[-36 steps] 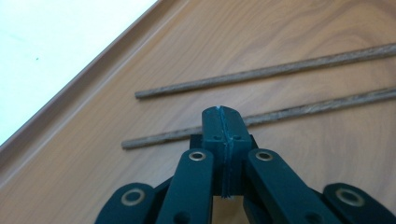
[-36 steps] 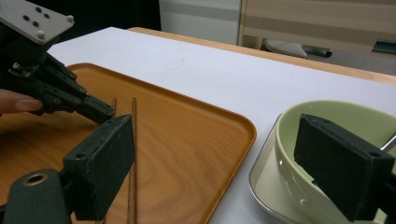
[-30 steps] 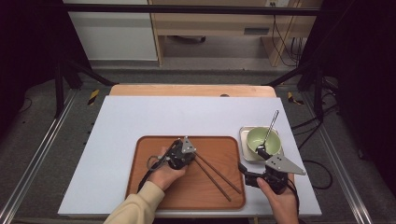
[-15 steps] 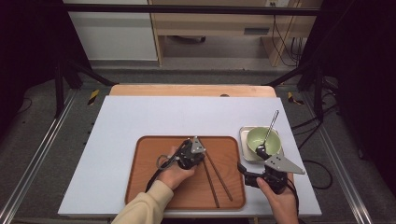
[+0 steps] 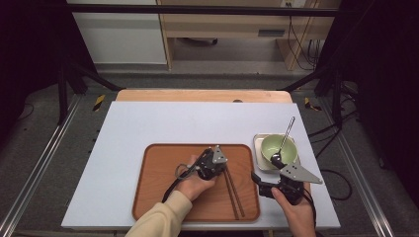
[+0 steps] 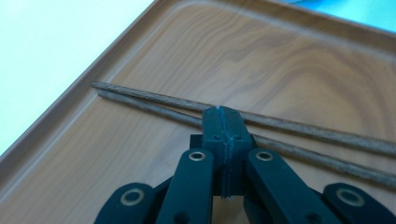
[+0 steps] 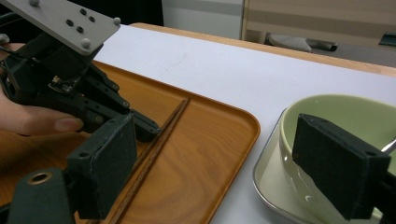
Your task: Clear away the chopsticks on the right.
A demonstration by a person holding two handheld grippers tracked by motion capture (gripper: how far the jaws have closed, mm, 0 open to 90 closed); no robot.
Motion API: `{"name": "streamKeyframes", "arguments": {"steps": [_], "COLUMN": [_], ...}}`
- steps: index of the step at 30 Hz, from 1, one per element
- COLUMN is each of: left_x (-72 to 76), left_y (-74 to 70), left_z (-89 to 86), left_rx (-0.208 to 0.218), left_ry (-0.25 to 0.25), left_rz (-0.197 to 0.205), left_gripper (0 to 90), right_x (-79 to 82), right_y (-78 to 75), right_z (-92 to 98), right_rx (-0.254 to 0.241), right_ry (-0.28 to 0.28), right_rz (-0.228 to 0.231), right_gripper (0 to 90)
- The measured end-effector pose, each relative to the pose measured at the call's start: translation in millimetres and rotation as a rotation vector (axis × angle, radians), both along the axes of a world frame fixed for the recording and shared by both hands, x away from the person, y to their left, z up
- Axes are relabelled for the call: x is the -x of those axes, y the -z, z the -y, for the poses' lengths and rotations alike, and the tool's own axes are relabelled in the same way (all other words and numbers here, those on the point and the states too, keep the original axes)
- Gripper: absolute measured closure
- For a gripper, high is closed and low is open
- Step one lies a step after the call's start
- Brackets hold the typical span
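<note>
Since before, the closed left tool (image 5: 221, 160) has swung the chopsticks (image 5: 233, 191) straighter on the tray (image 5: 153, 197); the right tool (image 7: 224, 168) gapes open.

A fixed camera overlooks the counter (image 5: 148, 128) from above; two jaw-mounted cameras look close along the wooden tray (image 5: 163, 192), both sharing the chopsticks (image 6: 303, 135).

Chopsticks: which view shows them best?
Left gripper view: both chopsticks lie sharp and close on the tray. The high view shows them whole but thin. The right gripper view shows them foreshortened, partly behind a jaw.
</note>
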State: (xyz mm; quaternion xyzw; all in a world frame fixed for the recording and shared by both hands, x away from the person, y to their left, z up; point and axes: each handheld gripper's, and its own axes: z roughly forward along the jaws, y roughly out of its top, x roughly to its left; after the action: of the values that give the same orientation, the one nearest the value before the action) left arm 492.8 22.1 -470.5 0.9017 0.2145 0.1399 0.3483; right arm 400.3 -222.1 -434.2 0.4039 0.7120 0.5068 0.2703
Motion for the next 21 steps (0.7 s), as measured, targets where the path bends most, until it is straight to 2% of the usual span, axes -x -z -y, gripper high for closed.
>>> {"name": "streamKeyframes", "arguments": {"steps": [7,11,12,21], "left_x": [0.1,-0.7,0.1,6.4], "left_y": [1.1,-0.1,0.3,-0.9], "left_z": [10.7,16.4,18.6,26.9], "left_rx": [0.008,-0.002,0.013,-0.007], "left_ry": [0.021,0.035,0.034,0.066], "left_rz": [0.007,0.003,-0.002,-0.006], "left_gripper": [89.9,89.9,89.9,89.9], "right_x": [-0.8,-0.8,-0.8,-1.0], "right_y": [0.7,0.7,0.7,0.8], "right_z": [0.9,0.9,0.9,1.6], "right_rx": [0.005,0.007,0.007,0.008], "right_ry": [0.007,0.008,0.009,0.011], "right_rz": [-0.008,-0.011,-0.012,-0.009], "right_gripper": [14.6,14.6,14.6,14.9]}}
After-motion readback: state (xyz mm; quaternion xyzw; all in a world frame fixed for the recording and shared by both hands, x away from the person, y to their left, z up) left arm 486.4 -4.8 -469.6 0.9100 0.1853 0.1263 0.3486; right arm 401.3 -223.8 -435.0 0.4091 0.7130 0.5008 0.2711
